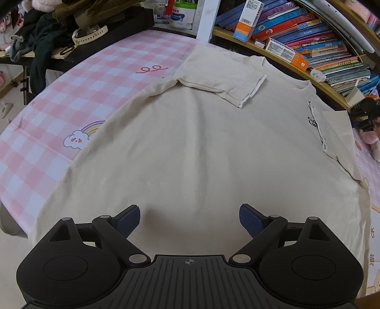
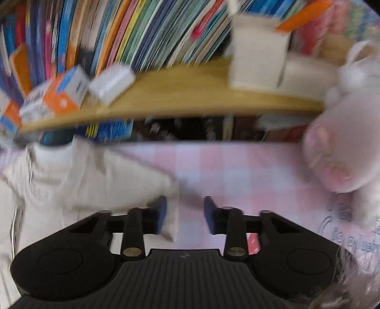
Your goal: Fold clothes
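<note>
Beige T-shirt (image 1: 201,147), spread flat on the checked tablecloth (image 1: 71,99): light, limp cloth, best pinched at a sleeve or hem edge; left gripper (image 1: 189,219) spread and empty, right gripper (image 2: 185,215) parted, unloaded

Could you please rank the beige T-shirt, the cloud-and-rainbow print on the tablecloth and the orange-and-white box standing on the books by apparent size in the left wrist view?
1. Beige T-shirt, by far the largest.
2. Cloud-and-rainbow print and orange-and-white box: they look alike in size; the box stands farther from the camera, so I would not rank them.
</note>
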The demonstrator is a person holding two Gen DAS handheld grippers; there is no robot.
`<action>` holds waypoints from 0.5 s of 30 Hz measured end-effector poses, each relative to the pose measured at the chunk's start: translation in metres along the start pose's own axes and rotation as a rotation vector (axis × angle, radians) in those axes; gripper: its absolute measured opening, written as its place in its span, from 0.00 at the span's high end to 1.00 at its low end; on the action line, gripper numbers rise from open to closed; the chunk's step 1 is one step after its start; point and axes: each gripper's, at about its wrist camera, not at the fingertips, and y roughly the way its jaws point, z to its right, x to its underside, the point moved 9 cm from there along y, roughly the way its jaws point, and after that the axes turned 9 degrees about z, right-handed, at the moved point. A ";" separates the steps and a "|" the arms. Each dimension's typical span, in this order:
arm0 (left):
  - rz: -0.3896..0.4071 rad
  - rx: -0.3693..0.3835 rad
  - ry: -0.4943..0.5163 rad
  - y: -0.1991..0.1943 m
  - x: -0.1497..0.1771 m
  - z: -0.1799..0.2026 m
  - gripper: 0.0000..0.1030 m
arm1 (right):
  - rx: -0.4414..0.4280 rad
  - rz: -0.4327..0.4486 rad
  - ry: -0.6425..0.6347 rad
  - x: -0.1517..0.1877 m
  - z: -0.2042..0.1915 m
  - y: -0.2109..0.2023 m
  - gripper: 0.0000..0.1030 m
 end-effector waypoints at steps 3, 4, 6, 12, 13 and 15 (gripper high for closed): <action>-0.008 -0.001 0.001 0.003 0.001 0.005 0.10 | 0.057 0.039 0.040 -0.007 0.022 -0.006 0.99; -0.012 0.000 0.003 0.004 0.002 0.007 0.10 | 0.029 0.053 0.074 -0.010 0.025 -0.010 0.99; -0.022 0.006 0.011 0.007 0.002 0.014 0.10 | -0.027 0.083 0.142 -0.016 0.030 -0.018 0.94; -0.030 0.026 0.077 0.009 0.003 0.036 0.10 | -0.095 0.033 0.043 -0.014 -0.011 -0.009 0.52; -0.031 0.026 0.081 0.009 0.003 0.038 0.10 | -0.083 0.020 0.009 -0.012 -0.018 -0.005 0.52; -0.031 0.026 0.087 0.008 0.003 0.041 0.10 | -0.054 -0.012 -0.048 -0.007 -0.026 0.000 0.55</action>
